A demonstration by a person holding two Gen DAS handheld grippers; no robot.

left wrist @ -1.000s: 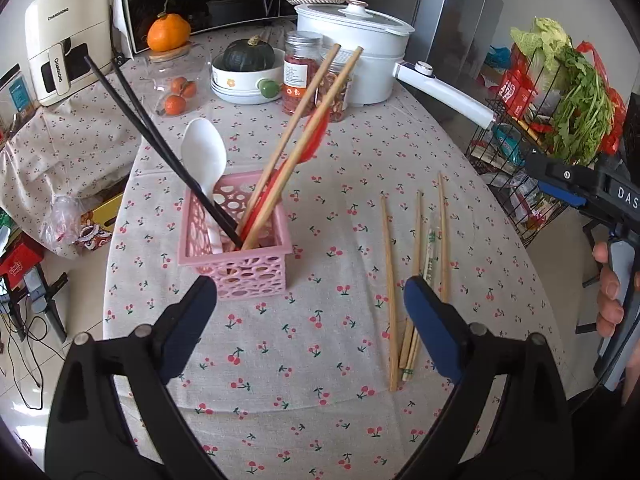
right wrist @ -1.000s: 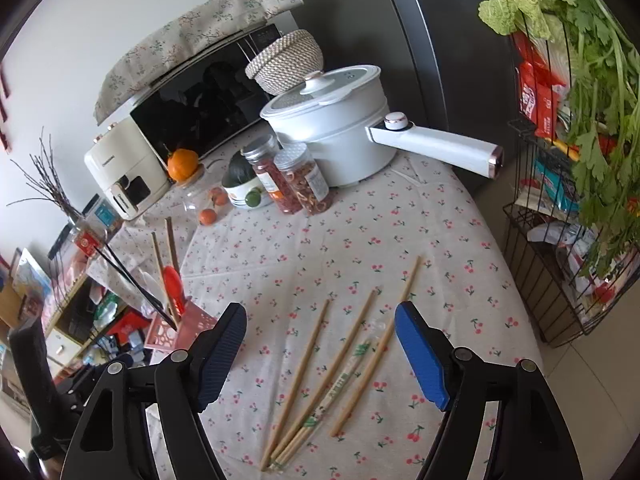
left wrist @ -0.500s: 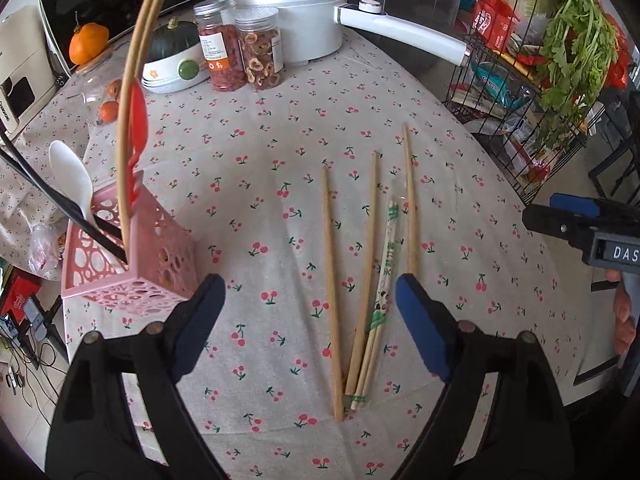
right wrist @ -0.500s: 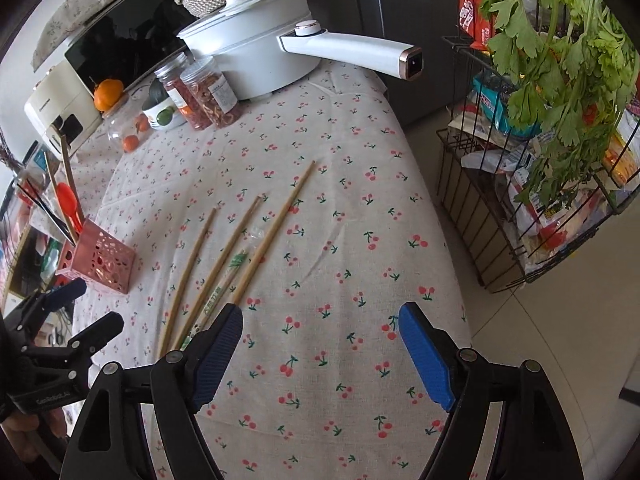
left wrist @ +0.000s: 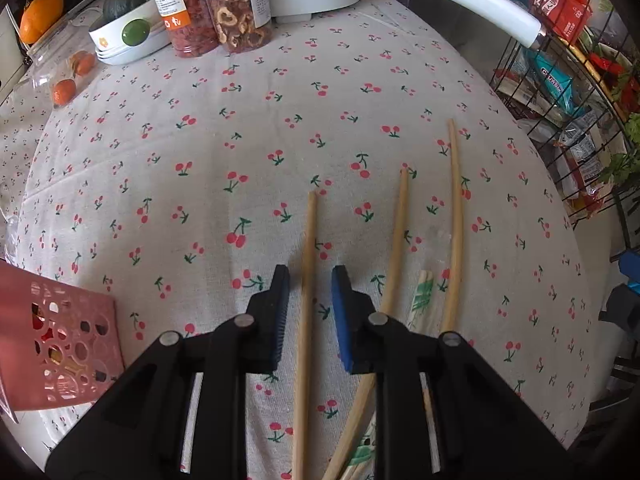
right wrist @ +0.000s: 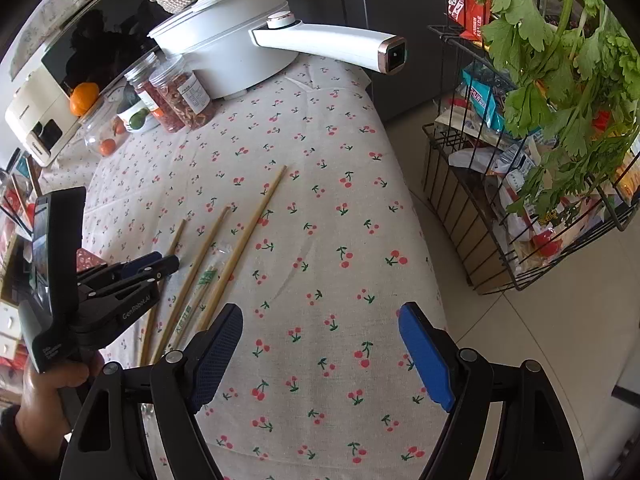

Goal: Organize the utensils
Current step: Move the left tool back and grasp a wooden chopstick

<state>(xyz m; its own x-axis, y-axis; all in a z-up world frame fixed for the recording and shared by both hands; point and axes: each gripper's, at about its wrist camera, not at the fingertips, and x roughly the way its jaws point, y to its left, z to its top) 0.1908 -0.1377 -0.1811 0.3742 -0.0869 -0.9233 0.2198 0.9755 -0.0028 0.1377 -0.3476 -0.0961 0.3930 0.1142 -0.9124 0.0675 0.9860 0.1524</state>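
Low in the left wrist frame, the left gripper (left wrist: 310,280) straddles a pale wooden chopstick (left wrist: 307,280), jaws narrowed with a sliver of cloth showing each side; whether the ribbed blue pads (left wrist: 340,312) actually touch the stick is hard to make out. The stick is slim, round and matte, and its near end runs off the bottom edge. To its right lie two longer bare chopsticks (left wrist: 454,240), their lower ends hidden behind the black gripper body, with a paper-sleeved pair (left wrist: 420,296) printed in green between them, mostly covered. All rest on a soft cherry-print tablecloth (left wrist: 240,140). At lower left, a pink plastic basket (left wrist: 60,344) with round cut-outs is cut off by the frame edge; its contents can't be read. Upper centre, two clear jars (left wrist: 208,8) of dried red stuff, tops cropped.

Over on the right wrist view, the right gripper (right wrist: 320,356) hangs above bare cloth at lower centre, jaws spread wide, nothing between them. A glossy white pot (right wrist: 240,52) sits at upper centre, and a wire rack (right wrist: 500,200) with leafy greens is on the right.
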